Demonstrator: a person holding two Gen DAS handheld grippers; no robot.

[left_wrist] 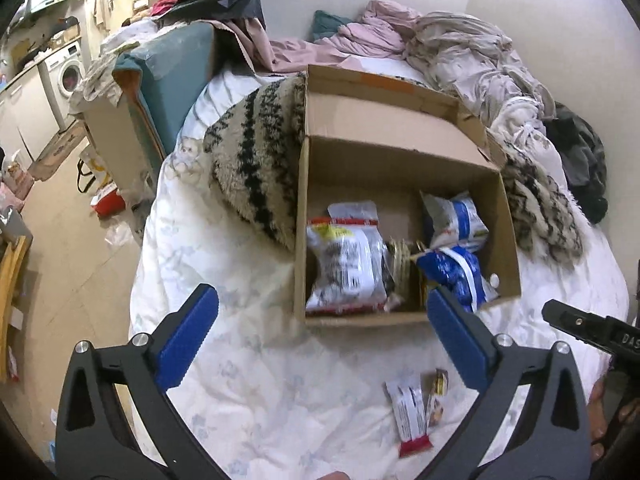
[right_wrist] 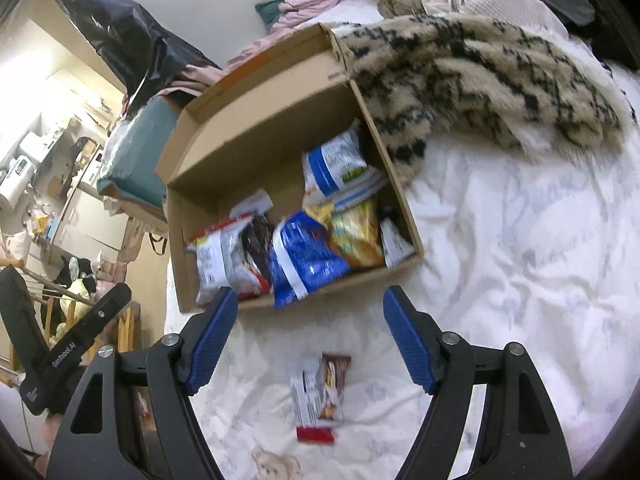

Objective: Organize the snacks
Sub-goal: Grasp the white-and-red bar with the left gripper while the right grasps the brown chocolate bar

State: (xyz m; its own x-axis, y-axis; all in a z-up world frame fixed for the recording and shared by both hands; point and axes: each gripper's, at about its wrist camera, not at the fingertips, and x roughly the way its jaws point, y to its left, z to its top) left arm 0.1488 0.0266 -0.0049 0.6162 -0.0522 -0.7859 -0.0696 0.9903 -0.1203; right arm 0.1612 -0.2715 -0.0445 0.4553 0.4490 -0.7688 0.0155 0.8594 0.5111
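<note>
1. An open cardboard box [left_wrist: 404, 160] sits on a bed covered with a white quilt [left_wrist: 248, 360], its flaps folded back.
2. Inside the box, a white packet with red edges [left_wrist: 348, 268] lies at the left, near the front wall.
3. A dark blue and white bag [right_wrist: 304, 260] lies in the middle of the box, its lower end reaching over the front wall in the right wrist view.
4. A white and blue packet [right_wrist: 336, 168] leans at the right wall, farther back; a yellow bag [right_wrist: 358, 232] lies in front of it, beside the dark blue one.
5. Two small snack bars remain outside the box, on the quilt in front of it: a white bar with a red end [right_wrist: 310, 404] and a brown bar [right_wrist: 334, 384], lying side by side and touching.
6. The left gripper [left_wrist: 322, 340] hangs above the quilt with its blue-padded jaws spread very wide and nothing between them; the box's front wall shows in the gap.
7. The right gripper [right_wrist: 310, 340] also stands open, somewhat less wide, and grasps nothing; the two bars lie on the quilt below the gap between its jaws.
8. A fluffy cream blanket with black zigzag stripes [right_wrist: 480, 80] is bunched against the box along its sides.
9. Crumpled pink bedding [left_wrist: 360, 36] is heaped behind the box near the wall.
10. A washing machine [left_wrist: 68, 72] stands across the room at the left.
</note>
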